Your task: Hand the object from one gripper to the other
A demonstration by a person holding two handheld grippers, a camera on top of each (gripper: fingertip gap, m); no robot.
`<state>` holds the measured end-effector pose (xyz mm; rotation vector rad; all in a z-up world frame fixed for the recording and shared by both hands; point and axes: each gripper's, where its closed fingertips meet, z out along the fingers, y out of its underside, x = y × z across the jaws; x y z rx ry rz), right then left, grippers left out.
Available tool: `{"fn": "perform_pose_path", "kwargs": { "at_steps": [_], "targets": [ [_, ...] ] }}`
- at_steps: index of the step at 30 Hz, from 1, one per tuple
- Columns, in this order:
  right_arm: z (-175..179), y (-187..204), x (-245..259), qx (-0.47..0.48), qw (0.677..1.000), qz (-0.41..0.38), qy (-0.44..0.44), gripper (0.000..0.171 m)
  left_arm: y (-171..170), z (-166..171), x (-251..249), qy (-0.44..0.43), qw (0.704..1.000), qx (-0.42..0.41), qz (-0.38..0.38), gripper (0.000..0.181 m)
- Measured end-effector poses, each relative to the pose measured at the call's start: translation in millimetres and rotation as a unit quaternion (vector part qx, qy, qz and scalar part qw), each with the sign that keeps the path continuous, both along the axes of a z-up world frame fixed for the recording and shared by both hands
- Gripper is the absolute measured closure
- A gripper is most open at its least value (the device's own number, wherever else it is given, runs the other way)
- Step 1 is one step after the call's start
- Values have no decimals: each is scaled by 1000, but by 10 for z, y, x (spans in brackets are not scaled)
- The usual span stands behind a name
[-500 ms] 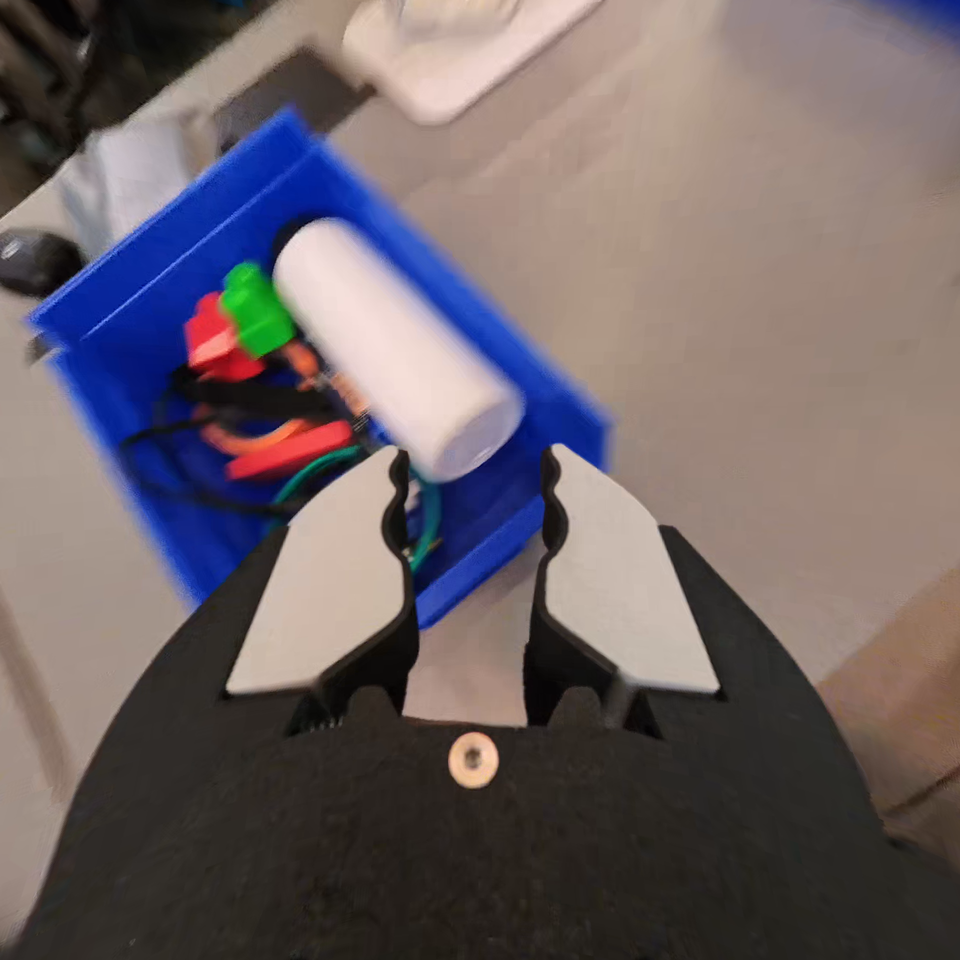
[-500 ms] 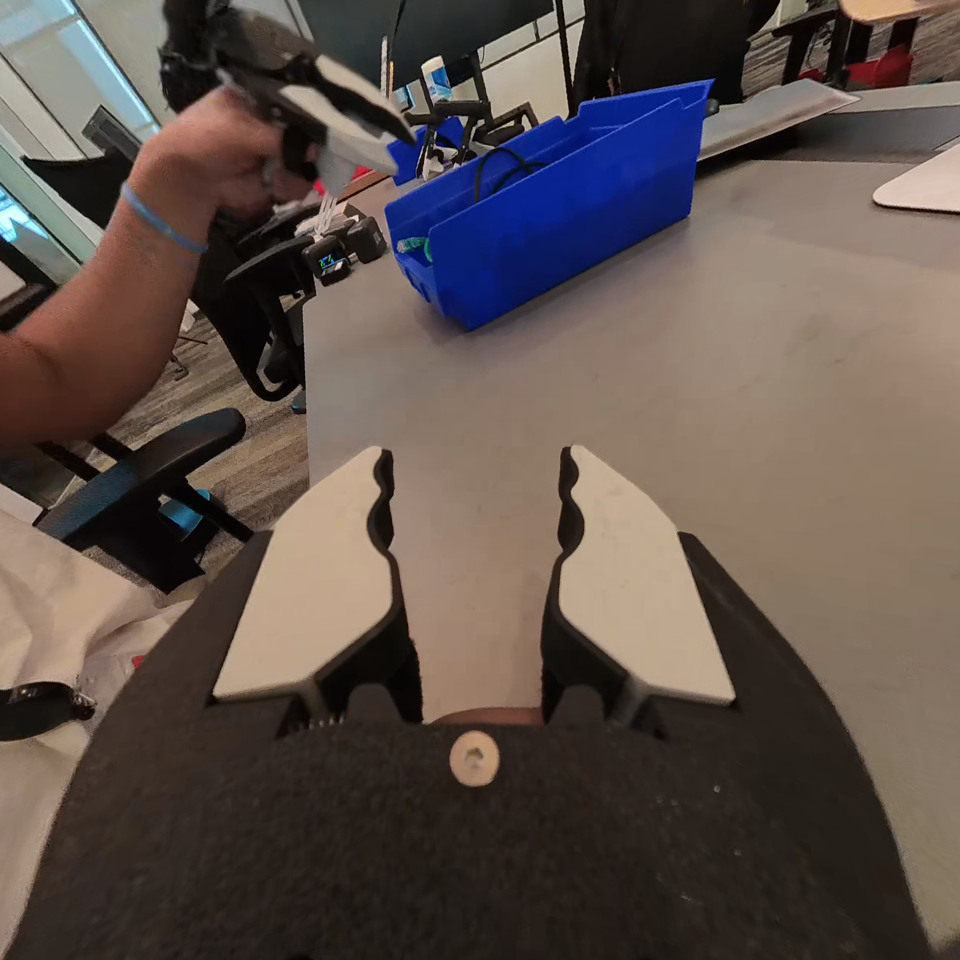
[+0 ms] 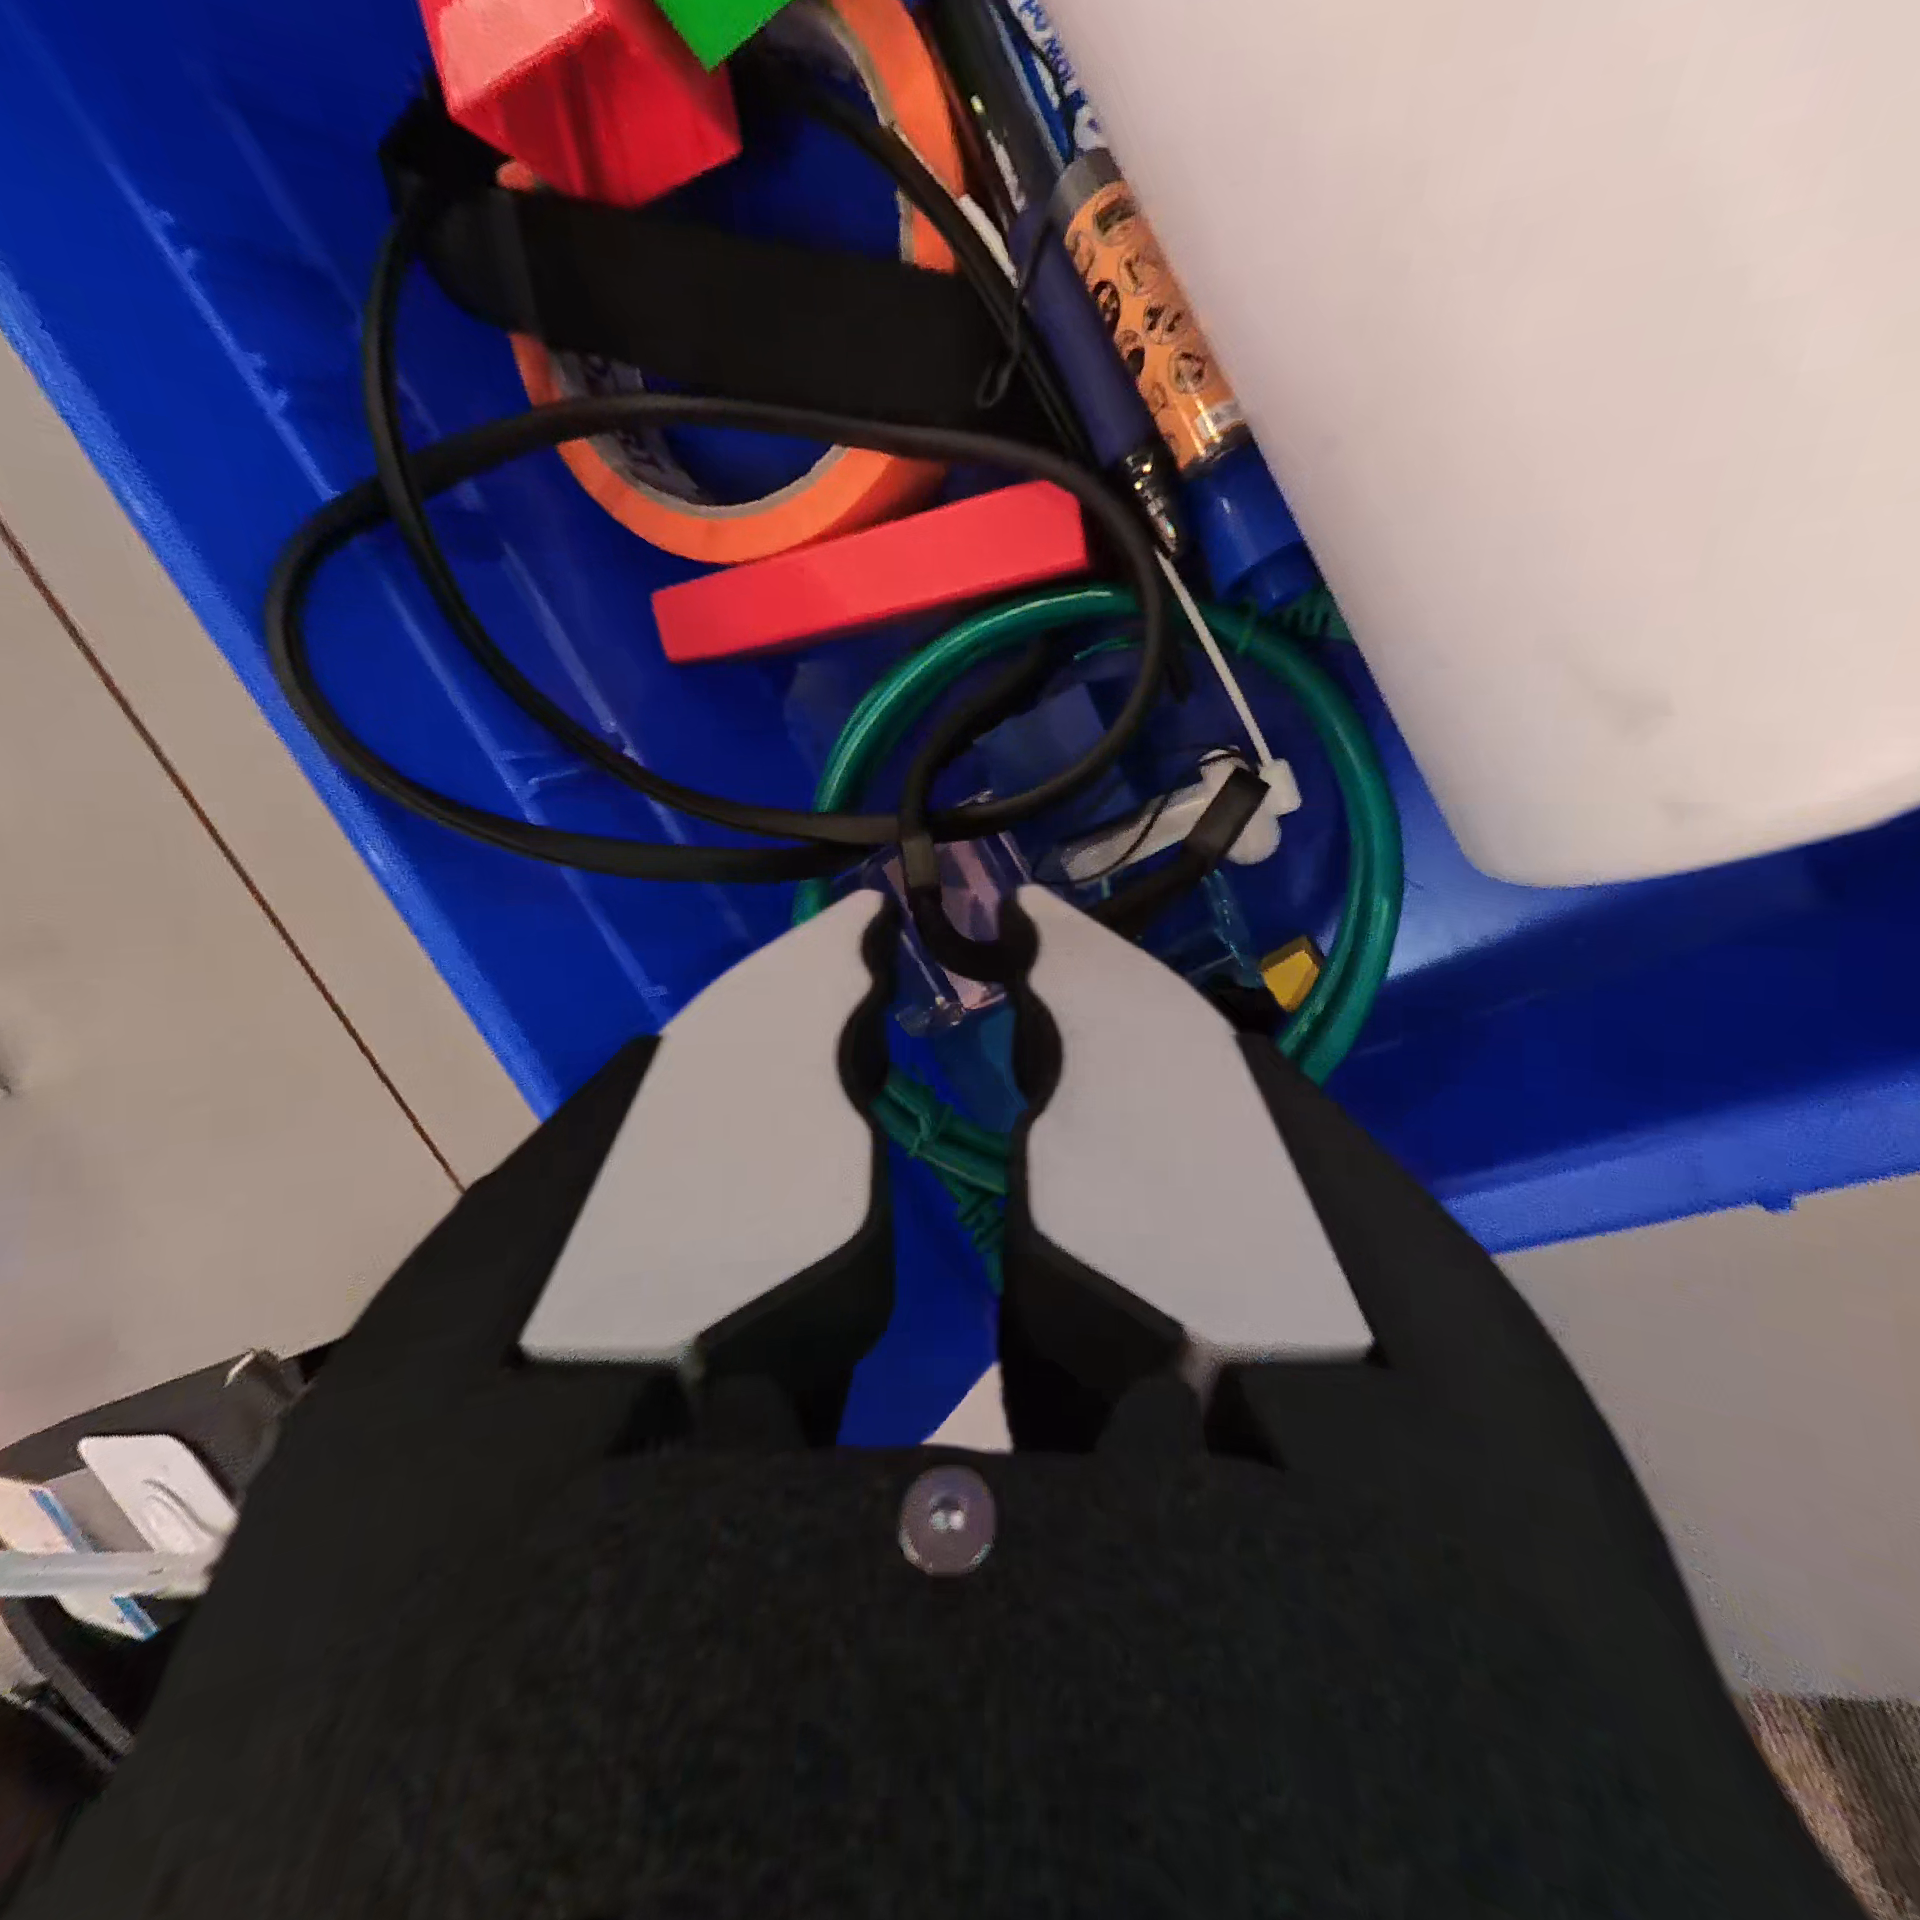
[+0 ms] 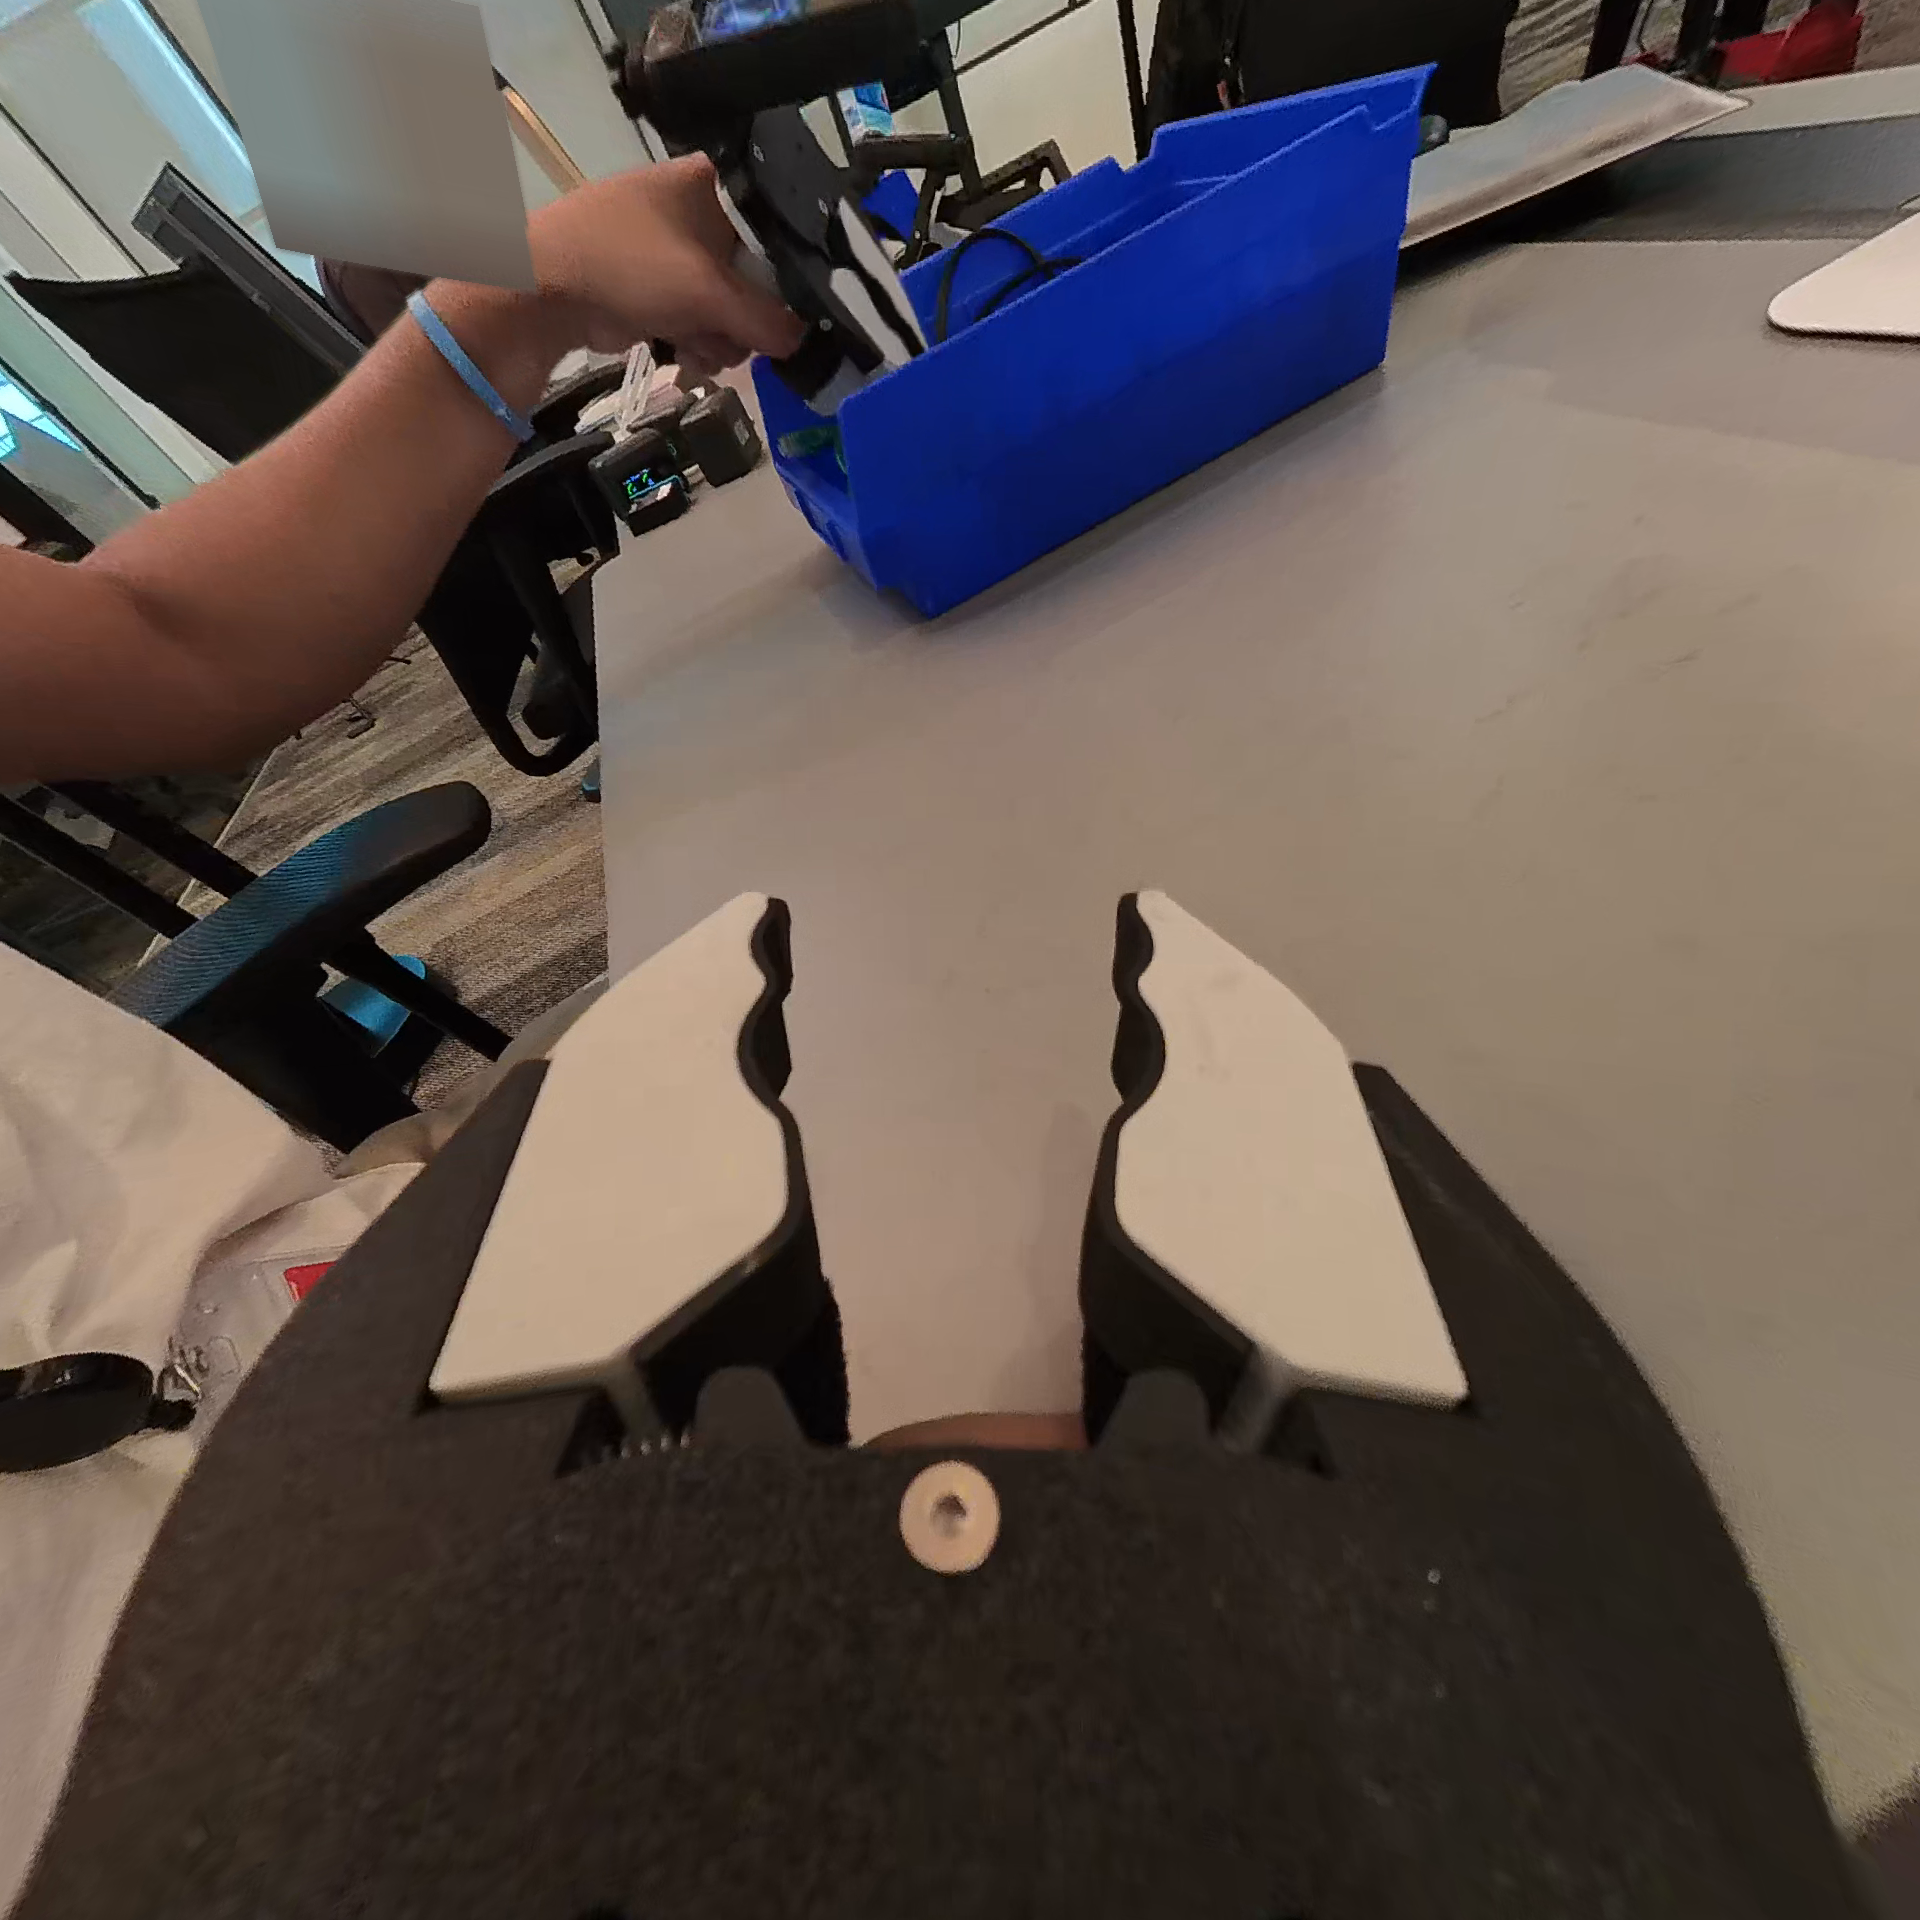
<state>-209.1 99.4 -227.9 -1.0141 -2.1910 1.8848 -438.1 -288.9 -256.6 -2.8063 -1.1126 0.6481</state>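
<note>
My left gripper (image 3: 945,909) reaches into the blue bin (image 3: 1621,1039). Its jaws are closed narrowly on the clear plug (image 3: 951,977) of a coiled green cable (image 3: 1361,831). A large white cylinder (image 3: 1507,416) lies in the bin to the right of the fingers. My right gripper (image 4: 951,914) is open and empty, low over the grey table (image 4: 1351,779) and well short of the bin (image 4: 1122,416). In the right wrist view a hand holds the left gripper (image 4: 831,312) tilted down into the bin's near left end.
The bin also holds a black cable (image 3: 343,665), an orange tape roll (image 3: 748,520), a flat red piece (image 3: 873,582), a red block (image 3: 582,104) and pens. Office chairs (image 4: 312,883) stand left of the table. A white flat object (image 4: 1860,291) lies at the far right. Tip to tip, the grippers are about 45 cm apart. The large white cylinder (image 3: 1507,416) lies some 9 cm from my left tips, 40 cm from my right tips.
My left gripper has dropped from above the bin down into it and narrowed its jaws around the cable plug. My right gripper has stayed open, barely moving.
</note>
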Motion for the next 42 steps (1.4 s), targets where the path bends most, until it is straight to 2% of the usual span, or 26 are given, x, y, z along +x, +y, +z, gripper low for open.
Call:
{"fn": "perform_pose_path", "kwargs": {
  "at_steps": [2,7,11,16,20,23,25,27,30,32,35,37,39,42],
  "targets": [
    [-8,15,-10,-2,1000,-2,-5,112,-13,-7,-25,18,1000,-3,7,174],
    [12,25,-14,-13,1000,-2,-12,113,42,-22,2,50,999,1,-1,175],
    [8,35,-18,-9,1000,-5,-10,113,66,105,28,92,996,3,-3,176],
    [2,40,-17,-5,1000,-8,-9,114,32,570,59,172,985,13,2,176],
    [-6,36,-24,-1,1000,-10,-8,114,-33,1111,105,244,969,28,9,176],
    [-2,16,-43,4,1000,-9,-1,114,97,1562,193,299,949,101,2,176],
    [60,-19,-92,-6,1000,-4,9,115,426,1787,323,306,928,213,-24,176],
    [161,-82,-184,-30,999,6,9,115,939,1927,530,276,892,351,-72,176],
    [420,-236,-330,-97,995,38,-2,115,1787,1948,943,180,815,534,-135,177],
    [648,-333,-422,-159,985,66,-9,115,2310,1883,1277,97,747,635,-171,177],
    [928,-402,-523,-251,962,104,-12,114,2834,1664,1642,-3,676,714,-181,177],
    [1026,-452,-456,-295,944,146,-29,113,3039,1534,1803,-50,639,746,-177,177],
    [1043,-486,-381,-316,934,161,-37,116,3181,1372,1907,-83,623,759,-171,177],
    [984,-504,-350,-325,932,156,-46,126,3344,1160,2039,-120,620,757,-171,176]
  ]
}}
